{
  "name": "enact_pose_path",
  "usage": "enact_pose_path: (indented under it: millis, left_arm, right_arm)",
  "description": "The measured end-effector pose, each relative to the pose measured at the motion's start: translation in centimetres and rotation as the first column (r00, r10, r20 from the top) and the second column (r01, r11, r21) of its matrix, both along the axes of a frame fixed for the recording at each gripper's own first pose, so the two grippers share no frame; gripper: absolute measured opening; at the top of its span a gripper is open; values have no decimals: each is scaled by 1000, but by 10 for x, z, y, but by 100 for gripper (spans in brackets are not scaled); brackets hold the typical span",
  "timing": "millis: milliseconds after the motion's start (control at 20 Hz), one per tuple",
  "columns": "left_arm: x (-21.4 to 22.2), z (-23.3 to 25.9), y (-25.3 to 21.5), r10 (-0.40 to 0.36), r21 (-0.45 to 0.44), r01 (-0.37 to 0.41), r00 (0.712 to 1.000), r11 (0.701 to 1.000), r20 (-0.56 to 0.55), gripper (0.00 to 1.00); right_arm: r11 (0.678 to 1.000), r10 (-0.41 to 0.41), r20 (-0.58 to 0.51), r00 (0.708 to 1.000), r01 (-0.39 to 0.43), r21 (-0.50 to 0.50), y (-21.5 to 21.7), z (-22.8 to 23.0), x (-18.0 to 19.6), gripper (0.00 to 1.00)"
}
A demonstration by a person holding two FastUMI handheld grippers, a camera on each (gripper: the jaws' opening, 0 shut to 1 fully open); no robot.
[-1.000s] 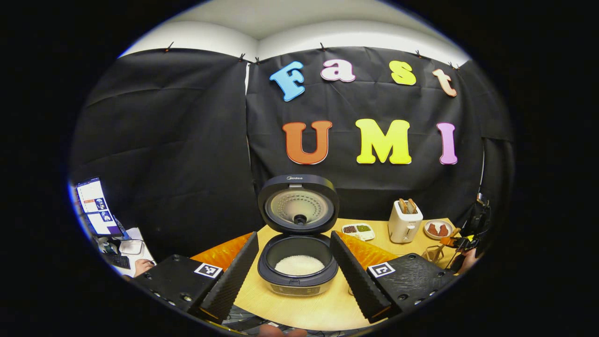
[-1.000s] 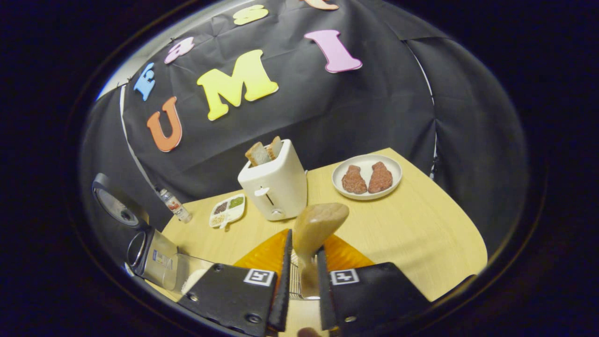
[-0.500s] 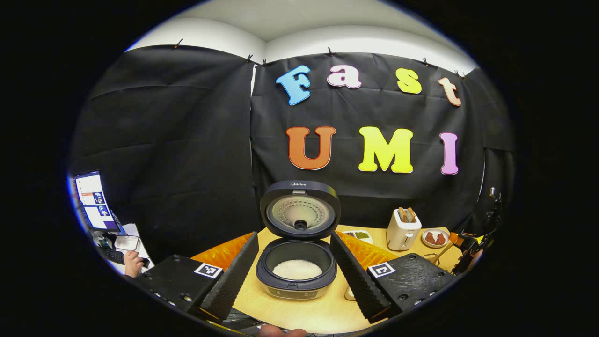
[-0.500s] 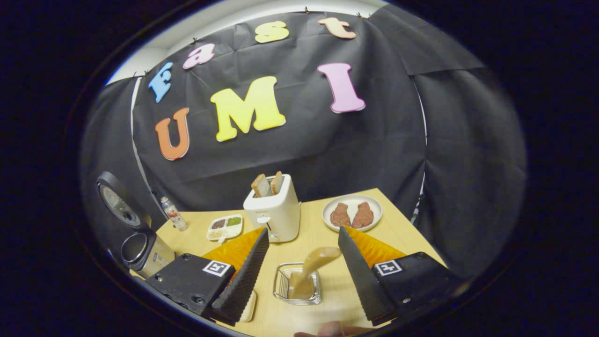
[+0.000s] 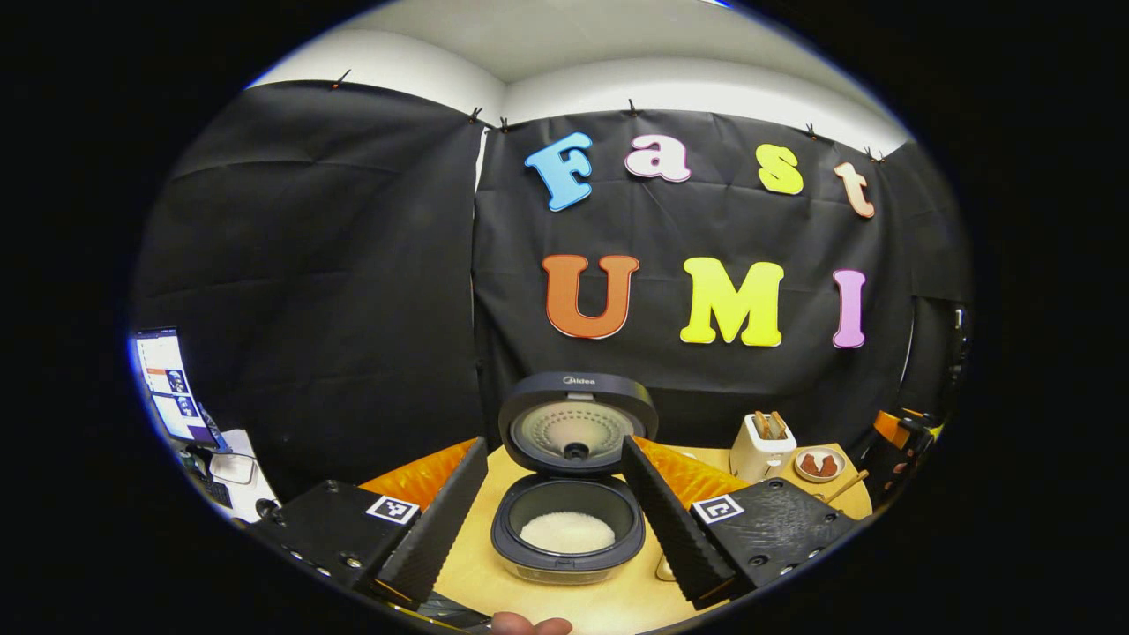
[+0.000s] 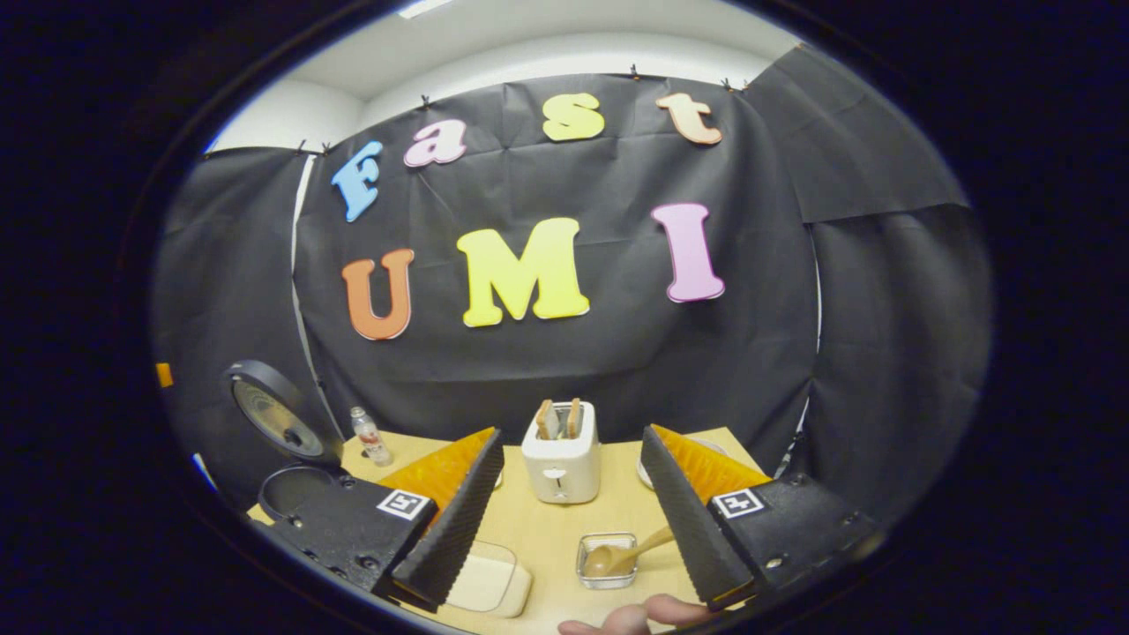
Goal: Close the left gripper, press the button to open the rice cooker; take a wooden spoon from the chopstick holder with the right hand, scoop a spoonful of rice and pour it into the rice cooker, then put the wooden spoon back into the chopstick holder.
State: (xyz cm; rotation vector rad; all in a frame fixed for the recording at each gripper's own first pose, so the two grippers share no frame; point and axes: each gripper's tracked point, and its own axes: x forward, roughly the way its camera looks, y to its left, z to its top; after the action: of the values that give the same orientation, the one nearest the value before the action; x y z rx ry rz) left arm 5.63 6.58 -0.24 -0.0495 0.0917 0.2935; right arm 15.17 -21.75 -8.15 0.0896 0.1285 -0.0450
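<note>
- The wooden spoon (image 6: 622,556) is being seen in the right gripper view, lodged in the chopstick holder (image 6: 607,561), with its bowl down inside the holder and its handle slanting up and out over the holder's right rim.
- The holder is standing on the table (image 6: 547,529), in front of the toaster (image 6: 561,452) and between the spread fingers of the right gripper (image 6: 569,538); it is being touched by neither finger.
- The right gripper's jaws are being held wide apart, with nothing between them; the spoon is judged to be put away already, so the task looks essentially complete.
- The spoon's long axis is running low-left to high-right from the holder, toward the right-hand finger; were any re-grasp called for, the right gripper is judged the nearer one.
- A pale shallow container (image 6: 488,584) is lying left of the holder, partly hidden behind the left-hand finger.
- The rice cooker (image 5: 569,534) is being shown in the left gripper view, well left of the holder, its lid (image 5: 578,425) upright and white rice (image 5: 567,532) in the pot.
- The left gripper (image 5: 554,520) is being held with its jaws parted either side of the cooker, grasping nothing.
</note>
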Motion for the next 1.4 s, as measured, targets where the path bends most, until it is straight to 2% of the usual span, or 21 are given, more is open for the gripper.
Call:
enact_pose_path:
  millis: [150, 200, 300, 350, 400, 450, 500, 550, 600, 650, 700, 750, 850, 1000, 1150, 1200, 1250, 1350, 1400]
  left_arm:
    - [24, 6, 16, -26, 23, 26, 1000, 999, -12, 97]
    - [35, 6, 20, -35, 19, 36, 999, 999, -20, 97]
    - [57, 3, 30, -57, -4, 56, 997, 998, -46, 97]
    - [70, 1, 34, -65, -14, 65, 996, 998, -58, 97]
    - [82, -2, 37, -75, -19, 74, 995, 997, -72, 97]
    - [92, -2, 39, -88, -18, 87, 993, 996, -82, 97]
    - [103, -2, 40, -99, -17, 98, 991, 995, -88, 97]
    - [114, -1, 41, -109, -22, 107, 990, 994, -85, 100]
    - [124, 1, 41, -121, -36, 118, 989, 992, -83, 96]
    - [135, 3, 39, -134, -50, 130, 988, 990, -79, 95]
    - [145, 8, 37, -143, -55, 139, 987, 989, -75, 95]
    - [156, 11, 36, -147, -52, 144, 986, 988, -72, 95]
    - [176, 12, 34, -157, -54, 154, 985, 987, -66, 95]
    - [204, 5, 30, -160, -60, 155, 983, 986, -94, 95]
    - [220, -13, 33, -140, -58, 132, 977, 990, -163, 95]
    - [230, -22, 22, -147, -71, 135, 971, 988, -187, 95]
    - [226, -29, 24, -146, -72, 133, 967, 988, -210, 95]
    - [219, -33, 21, -153, -58, 144, 963, 988, -221, 97]
    - [214, -34, 20, -153, -59, 144, 962, 988, -227, 96]
  right_arm:
    - [1000, 0, 30, 1000, 1, -27, 24, 25, -23, 96]
    - [1000, -3, 37, 999, 4, -31, 33, 33, -32, 100]
    - [1000, -23, 48, 999, 24, -21, 47, 39, -51, 100]
    - [999, -33, 47, 998, 34, -15, 54, 39, -62, 100]
    - [999, -44, 45, 998, 45, -15, 60, 38, -74, 96]
    - [998, -52, 42, 998, 53, -22, 65, 36, -85, 100]
    - [997, -63, 37, 997, 64, -37, 69, 34, -96, 100]
    - [996, -70, 27, 997, 71, -55, 72, 30, -106, 96]
    - [995, -79, 16, 997, 80, -67, 75, 27, -117, 96]
    - [993, -87, 6, 996, 88, -76, 78, 24, -127, 100]
    - [991, -103, 2, 995, 102, -83, 78, 23, -137, 96]
    - [989, -119, -1, 993, 118, -94, 76, 21, -146, 100]
    - [979, -161, -5, 987, 159, -124, 70, 19, -162, 100]
    - [967, -209, -2, 978, 207, -148, 61, 21, -178, 100]
    - [958, -242, 4, 970, 240, -156, 54, 24, -189, 96]
    - [953, -255, 4, 967, 252, -168, 50, 23, -191, 96]
    - [950, -262, 6, 965, 259, -176, 48, 24, -189, 100]
    - [952, -252, 7, 968, 249, -178, 53, 26, -185, 96]
    - [955, -238, 6, 971, 235, -181, 56, 26, -179, 100]
